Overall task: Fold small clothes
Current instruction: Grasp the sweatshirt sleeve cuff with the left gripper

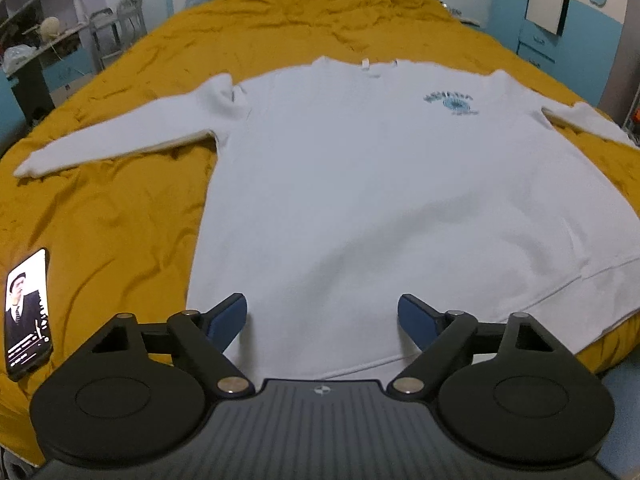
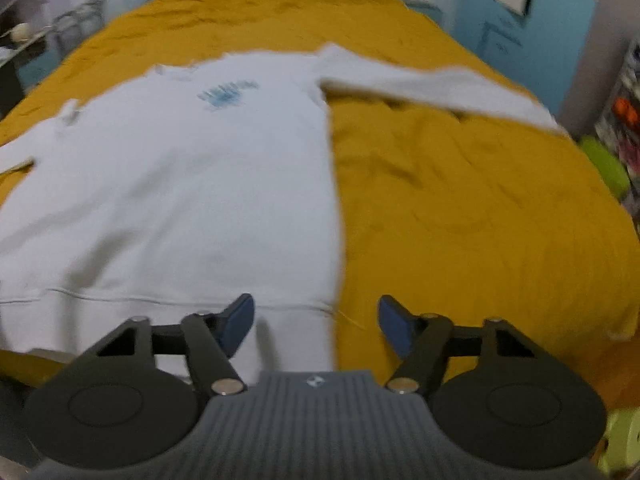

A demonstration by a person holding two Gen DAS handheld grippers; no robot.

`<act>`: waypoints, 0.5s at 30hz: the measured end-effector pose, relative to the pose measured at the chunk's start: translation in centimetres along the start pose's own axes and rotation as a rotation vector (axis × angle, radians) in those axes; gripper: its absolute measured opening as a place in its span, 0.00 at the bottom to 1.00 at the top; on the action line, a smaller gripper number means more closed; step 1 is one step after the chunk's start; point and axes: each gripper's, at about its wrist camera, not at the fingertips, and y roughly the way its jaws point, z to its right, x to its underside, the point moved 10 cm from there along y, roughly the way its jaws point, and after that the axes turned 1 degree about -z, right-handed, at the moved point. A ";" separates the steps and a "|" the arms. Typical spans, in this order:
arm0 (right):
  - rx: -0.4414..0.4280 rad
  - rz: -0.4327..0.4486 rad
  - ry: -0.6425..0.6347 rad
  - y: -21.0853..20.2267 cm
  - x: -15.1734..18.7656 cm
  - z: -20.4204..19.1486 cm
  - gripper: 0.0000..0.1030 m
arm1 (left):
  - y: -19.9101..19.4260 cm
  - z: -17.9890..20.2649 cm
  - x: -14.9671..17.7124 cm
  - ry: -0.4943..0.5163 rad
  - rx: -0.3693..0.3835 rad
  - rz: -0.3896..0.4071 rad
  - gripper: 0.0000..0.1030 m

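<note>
White sweatshirt (image 1: 380,184) lies flat, front up, on the mustard bedspread (image 1: 112,216), hem toward the cameras, collar away. Both sleeves spread outward: one (image 1: 120,136) to the left, the other (image 2: 432,84) to the right. No fold visible anywhere; task looks unstarted. Left tongs (image 1: 322,320) apart, empty, poised over the hem near its left corner. Right tongs (image 2: 316,326) apart, empty, straddling the hem's right corner. A phone (image 1: 28,316) rests on the bedspread, left. Remaining, by my reading: sleeves in, body folded.

Bed under a wrinkled mustard cover (image 1: 120,220), white sweatshirt (image 1: 380,200) spread flat, phone (image 1: 28,312) beside it.
</note>
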 end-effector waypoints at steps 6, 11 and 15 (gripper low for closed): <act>-0.097 -0.104 0.024 0.8 1.5 0.0 0.02 | 0.7 0.2 -0.2 0.037 -0.002 -0.027 0.93; -0.094 -0.062 -0.064 -2.5 -0.5 -0.6 0.01 | 1.0 0.2 -0.6 0.073 -0.004 -0.052 0.92; -0.095 -0.101 -0.057 -4.0 -0.9 1.0 0.00 | 1.8 -0.1 -0.3 0.105 -0.012 -0.087 0.92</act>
